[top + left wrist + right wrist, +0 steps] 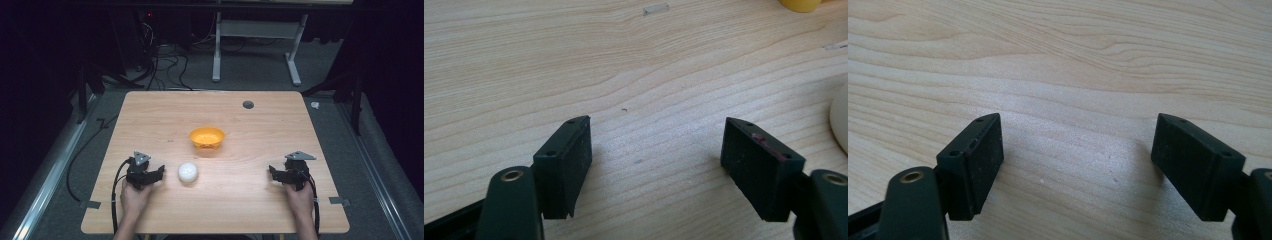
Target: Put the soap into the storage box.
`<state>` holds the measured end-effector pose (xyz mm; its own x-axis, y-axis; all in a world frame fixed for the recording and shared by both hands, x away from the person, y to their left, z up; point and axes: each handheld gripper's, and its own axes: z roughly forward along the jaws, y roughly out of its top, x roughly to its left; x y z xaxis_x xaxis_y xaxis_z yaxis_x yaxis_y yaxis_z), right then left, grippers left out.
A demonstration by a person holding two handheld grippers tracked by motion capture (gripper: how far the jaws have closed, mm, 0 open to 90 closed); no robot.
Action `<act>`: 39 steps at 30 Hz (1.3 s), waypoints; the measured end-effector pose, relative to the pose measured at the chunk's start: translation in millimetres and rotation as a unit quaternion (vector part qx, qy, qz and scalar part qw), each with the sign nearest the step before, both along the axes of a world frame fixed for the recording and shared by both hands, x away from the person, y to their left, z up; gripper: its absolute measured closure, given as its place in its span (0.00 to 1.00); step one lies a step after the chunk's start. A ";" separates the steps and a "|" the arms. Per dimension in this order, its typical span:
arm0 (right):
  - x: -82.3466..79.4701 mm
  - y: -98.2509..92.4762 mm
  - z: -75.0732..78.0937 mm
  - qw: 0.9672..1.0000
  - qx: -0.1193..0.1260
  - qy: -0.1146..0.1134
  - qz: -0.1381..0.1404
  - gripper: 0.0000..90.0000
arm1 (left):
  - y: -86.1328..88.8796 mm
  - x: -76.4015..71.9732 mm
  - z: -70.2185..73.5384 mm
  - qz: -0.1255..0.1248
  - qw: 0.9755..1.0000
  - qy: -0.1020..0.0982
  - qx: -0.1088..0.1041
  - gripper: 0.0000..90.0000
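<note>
White ball (188, 172): round, matte, evenly pale, lit brightly from above; it rests on the wooden table (260, 210) near the front, left of centre. In the left gripper view its curved pale edge (840, 120) enters at the right margin.

Orange bowl (207, 137): shallow, open side up, standing beyond the ball toward the table's middle, apart from it; a yellow sliver of it (800, 4) appears at the top of the left gripper view.

Left gripper (159, 172): held low over the table just beside the ball, left of it, not touching; jaws spread wide with bare wood between them.

Right gripper (273, 171): held near the table's right edge, well apart from ball and bowl; jaws likewise spread wide, with nothing between them.
</note>
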<state>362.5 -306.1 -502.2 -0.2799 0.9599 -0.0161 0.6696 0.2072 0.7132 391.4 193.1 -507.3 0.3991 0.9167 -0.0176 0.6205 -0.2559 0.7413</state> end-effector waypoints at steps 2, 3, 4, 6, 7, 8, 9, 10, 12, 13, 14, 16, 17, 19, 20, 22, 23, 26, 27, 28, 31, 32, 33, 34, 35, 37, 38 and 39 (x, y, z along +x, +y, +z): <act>0.0 0.0 0.0 1.000 0.000 0.000 0.000 0.24 | -1.8 0.1 -0.1 0.005 1.000 0.000 0.001 0.31; 0.0 0.0 0.0 1.000 0.000 0.000 0.000 0.24 | -2.0 0.0 0.0 0.006 1.000 0.001 0.002 0.31; 0.0 0.0 0.0 1.000 0.000 0.000 0.000 0.24 | -2.2 0.0 0.0 0.007 1.000 0.001 0.002 0.31; -0.1 0.1 0.0 1.000 0.001 0.001 -0.001 0.24 | -2.5 0.2 -0.1 0.005 1.000 0.002 0.000 0.30; -0.1 0.1 0.1 1.000 0.001 0.001 -0.001 0.24 | -2.7 0.2 -0.1 0.004 1.000 0.003 0.001 0.29; -0.1 0.1 0.0 1.000 0.001 0.001 0.000 0.24 | -3.1 0.5 -0.2 0.001 1.000 0.003 0.002 0.28; -0.2 0.1 -0.1 1.000 0.001 0.000 -0.001 0.24 | -3.1 0.9 -0.4 -0.001 1.000 0.003 0.001 0.27; -0.1 0.1 -0.1 1.000 0.001 0.000 -0.001 0.24 | -3.1 1.0 -0.4 -0.001 1.000 0.003 0.000 0.26; -0.1 0.0 -0.1 1.000 0.001 0.000 0.000 0.24 | -3.1 1.1 -0.1 -0.002 1.000 0.004 0.001 0.26; -0.2 0.0 0.0 1.000 0.001 0.001 0.000 0.24 | -2.9 1.2 0.1 -0.003 1.000 0.005 0.001 0.26; -0.3 0.0 0.0 1.000 0.001 0.001 0.000 0.24 | -3.0 1.1 0.4 -0.003 1.000 0.006 0.001 0.26; -0.3 0.0 0.0 1.000 0.001 0.001 0.000 0.24 | -2.6 0.0 1.2 0.001 1.000 0.010 -0.001 0.26; -0.3 0.0 0.0 1.000 0.001 0.001 0.000 0.24 | -2.1 -0.4 1.5 0.002 1.000 0.012 -0.003 0.26; -0.3 0.0 -0.1 1.000 0.002 0.000 0.000 0.24 | -1.8 -0.9 1.8 0.004 1.000 0.010 -0.010 0.26; -0.3 0.0 -0.1 1.000 0.002 0.000 0.000 0.24 | -1.8 -2.1 3.1 0.004 1.000 0.006 -0.017 0.26; -0.3 0.0 -0.1 1.000 0.002 0.000 -0.001 0.24 | -2.7 -3.7 5.3 0.001 1.000 -0.001 -0.023 0.26; -0.3 -0.1 -0.1 1.000 0.002 0.000 0.000 0.24 | -3.5 -4.5 6.7 -0.002 1.000 -0.002 -0.025 0.26; -0.3 -0.1 -0.1 1.000 0.002 0.000 0.000 0.24 | -6.5 -8.5 10.3 -0.013 1.000 -0.008 -0.026 0.26; -0.3 -0.1 -0.1 1.000 0.002 0.000 0.000 0.24 | -7.0 -9.4 11.0 -0.017 0.999 -0.007 -0.027 0.26; -0.3 0.0 -0.1 1.000 0.002 0.000 -0.001 0.24 | -7.7 -10.9 12.0 -0.022 0.999 -0.006 -0.027 0.26; -0.3 -0.1 -0.1 1.000 0.002 0.000 0.000 0.24 | -8.8 -14.4 14.5 -0.030 0.999 -0.007 -0.029 0.25; -0.3 -0.1 -0.1 1.000 0.002 0.000 -0.001 0.24 | -9.3 -15.8 15.8 -0.033 0.999 -0.008 -0.034 0.25; -0.3 -0.1 -0.1 1.000 0.002 0.000 -0.001 0.24 | -9.3 -17.3 17.5 -0.036 0.999 -0.010 -0.035 0.25; -0.3 -0.1 0.0 1.000 0.002 0.000 -0.001 0.24 | -9.8 -19.2 19.5 -0.040 0.998 -0.013 -0.039 0.25; -0.3 -0.2 0.0 1.000 0.002 0.000 -0.001 0.24 | -10.6 -20.5 20.3 -0.040 0.998 -0.016 -0.044 0.25; -0.3 -0.1 -0.1 1.000 0.002 0.000 -0.001 0.24 | -11.9 -23.4 22.9 -0.048 0.998 -0.017 -0.047 0.25; -0.3 -0.2 -0.1 1.000 0.002 0.000 -0.001 0.24 | -13.0 -24.7 23.9 -0.053 0.997 -0.018 -0.047 0.25; -0.3 -0.1 0.0 1.000 0.002 0.000 0.000 0.24 | -14.2 -25.8 24.9 -0.058 0.997 -0.017 -0.046 0.25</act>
